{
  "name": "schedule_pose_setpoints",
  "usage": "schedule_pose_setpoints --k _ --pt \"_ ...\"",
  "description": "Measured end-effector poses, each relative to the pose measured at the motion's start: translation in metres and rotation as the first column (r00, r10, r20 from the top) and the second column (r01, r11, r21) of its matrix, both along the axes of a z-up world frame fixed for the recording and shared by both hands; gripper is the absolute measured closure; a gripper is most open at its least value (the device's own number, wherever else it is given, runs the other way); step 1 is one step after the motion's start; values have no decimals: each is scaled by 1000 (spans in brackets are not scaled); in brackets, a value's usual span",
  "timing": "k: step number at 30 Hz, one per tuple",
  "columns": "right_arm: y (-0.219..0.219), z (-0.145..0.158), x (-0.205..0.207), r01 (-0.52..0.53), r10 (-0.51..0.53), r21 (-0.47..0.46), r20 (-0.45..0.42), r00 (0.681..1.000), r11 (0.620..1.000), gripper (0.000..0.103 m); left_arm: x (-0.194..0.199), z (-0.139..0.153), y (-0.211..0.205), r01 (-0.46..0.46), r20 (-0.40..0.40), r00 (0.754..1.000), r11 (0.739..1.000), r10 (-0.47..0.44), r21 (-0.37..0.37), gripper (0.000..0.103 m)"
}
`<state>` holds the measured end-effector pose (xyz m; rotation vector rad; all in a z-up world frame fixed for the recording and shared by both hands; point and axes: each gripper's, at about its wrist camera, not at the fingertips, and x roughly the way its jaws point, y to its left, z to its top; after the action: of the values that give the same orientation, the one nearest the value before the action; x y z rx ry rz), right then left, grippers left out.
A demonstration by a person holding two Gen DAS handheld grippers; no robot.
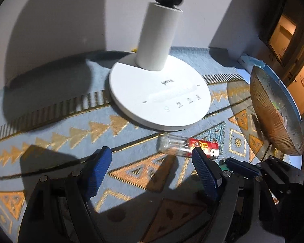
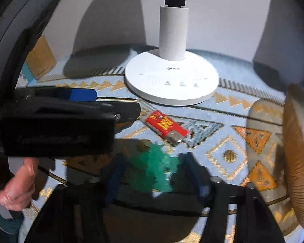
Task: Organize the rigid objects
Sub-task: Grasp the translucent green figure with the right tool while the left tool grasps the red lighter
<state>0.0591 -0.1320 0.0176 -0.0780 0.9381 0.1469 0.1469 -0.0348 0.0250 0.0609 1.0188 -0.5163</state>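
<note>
While bowl [image 1: 273, 109] tilts, contents unclear; lighter [image 1: 192, 147] beside.

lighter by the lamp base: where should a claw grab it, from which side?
Grip the lighter across its narrow width at the middle of the red label, coming from above. It lies flat on the patterned cloth, long axis slanting, metal head toward the camera; the lamp base crowds the clear far end.

lighter [image 2: 165, 126] lying flat on patterned cloth, clear body, red-yellow label, metal head facing lower right. blurred green plastic item [image 2: 155, 171] sitting between the right gripper's jaws, contact unclear.
</note>
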Motion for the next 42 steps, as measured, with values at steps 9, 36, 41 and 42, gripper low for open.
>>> schedule_pose_setpoints --k 9,36,41,42 --pt "-78 7 -41 80 -76 124 -36 996 989 54 -9 -1 -30 111 34 993 993 -112 29 23" --pt "-108 3 -67 87 -92 214 12 996 973 52 -59 8 -52 480 12 876 872 -481 -90 20" --pt "-109 3 -67 87 -93 228 12 996 970 52 -44 15 -59 397 77 913 916 -400 56 20" --pt "-108 3 -67 87 -92 227 12 996 970 52 -40 13 -64 391 72 915 917 -397 80 20"
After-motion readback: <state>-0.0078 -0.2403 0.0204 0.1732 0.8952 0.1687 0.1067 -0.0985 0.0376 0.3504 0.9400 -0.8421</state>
